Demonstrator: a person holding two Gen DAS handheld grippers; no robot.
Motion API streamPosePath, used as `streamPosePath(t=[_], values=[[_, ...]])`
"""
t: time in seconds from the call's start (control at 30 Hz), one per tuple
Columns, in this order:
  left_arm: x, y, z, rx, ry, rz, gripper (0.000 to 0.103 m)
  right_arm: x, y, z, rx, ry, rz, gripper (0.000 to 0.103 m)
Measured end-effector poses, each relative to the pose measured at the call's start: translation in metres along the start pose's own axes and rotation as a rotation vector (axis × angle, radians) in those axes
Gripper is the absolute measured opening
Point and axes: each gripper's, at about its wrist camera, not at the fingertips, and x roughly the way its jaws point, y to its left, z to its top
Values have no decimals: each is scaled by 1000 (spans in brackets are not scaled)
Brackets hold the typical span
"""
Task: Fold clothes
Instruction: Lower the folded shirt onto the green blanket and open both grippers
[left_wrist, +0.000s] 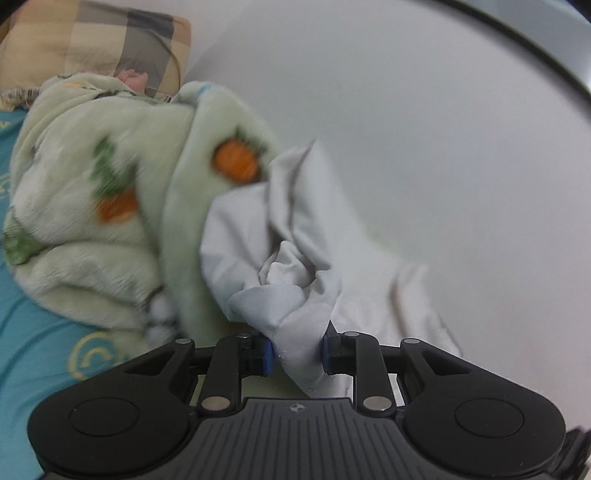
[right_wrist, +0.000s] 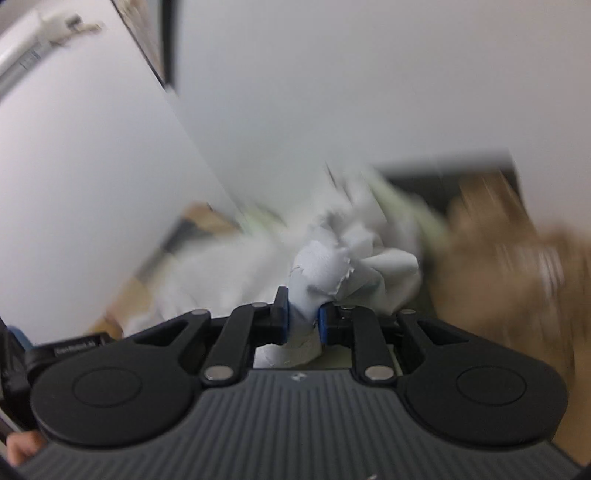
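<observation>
Left wrist: my left gripper (left_wrist: 297, 350) clenches the white garment (left_wrist: 280, 236) beside a carrot-print blanket (left_wrist: 107, 206); right wrist only shows my right gripper (right_wrist: 303, 320) fingers clenching the garment, blurred.

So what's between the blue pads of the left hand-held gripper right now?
A bunched fold of the pale grey-white garment fills the gap of the left hand-held gripper, pinched by both pads. This shows in the left wrist view.
</observation>
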Motion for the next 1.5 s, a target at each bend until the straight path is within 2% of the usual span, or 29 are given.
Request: streamPosePath(t=[0.1,0.13,0.17,0.2,0.23,0.27,0.37,0.47,0.5,0.73,0.9,1.03,1.2,1.3,1.5], values=[[-13,5,-19,51,17,30,31,-4,-6,-16,33,47,-37,24],[-19,2,-22,77,22,50,34,-5,-6,-17,43,66,-57,32],[-26,0,-24,103,27,70,41,-5,-7,-18,52,85,-77,47],[-32,-6,-24,133,32,93,57,-8,-4,-15,49,99,-93,58],[-37,-11,-23,164,37,115,66,-12,-1,-11,40,109,-108,84],[-50,-20,-25,186,32,126,79,-16,3,-7,31,119,-123,95],[-85,-48,-29,245,15,145,84,-43,25,8,-20,99,-135,93],[-122,-80,-29,304,-11,169,101,-76,46,18,-66,65,-133,93],[-136,-90,-31,328,-29,173,103,-87,54,20,-83,52,-128,93],[-245,-159,-51,468,-137,206,103,-180,114,22,-207,-19,-67,93],[-321,-185,-78,519,-219,208,103,-242,150,12,-280,-70,-30,93],[-371,-193,-104,540,-276,203,103,-282,169,-5,-315,-101,0,93],[-414,-195,-141,570,-340,232,103,-319,184,-36,-352,-151,16,93],[-432,-189,-159,583,-369,255,103,-331,192,-57,-384,-183,10,93],[-461,-172,-178,575,-403,240,103,-339,202,-90,-418,-242,0,93]])
